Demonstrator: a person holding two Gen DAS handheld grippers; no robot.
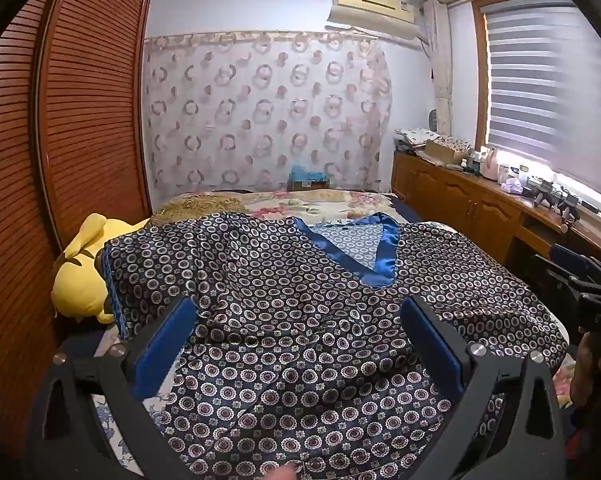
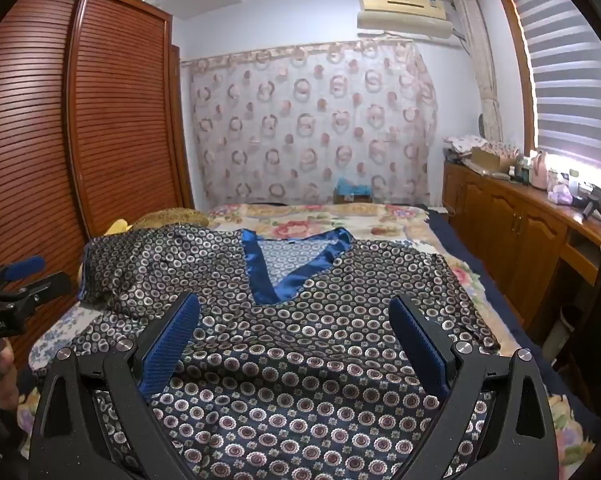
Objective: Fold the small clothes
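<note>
While both grippers hover over the bed (image 2: 384, 216), neither grasps anything. Left gripper (image 1: 300, 312): jaws spread wide, released, blue pads either side of the patterned top (image 1: 300, 280), w/ fabric running between & ahead of the jaws. Right gripper (image 2: 294, 312): jaws likewise spread apart, nothing pinched. Top lies flat on the bed, front up, blue satin V-neck (image 2: 288, 264) just ahead of the right jaws, a bit right of center ahead of the left jaws. Its left sleeve is bunched beyond the left jaw, near a yellow plush toy (image 1: 80, 268). Wooden wardrobe (image 2: 80, 120) far left of jaws; cabinet (image 2: 512, 216) far right.
</note>
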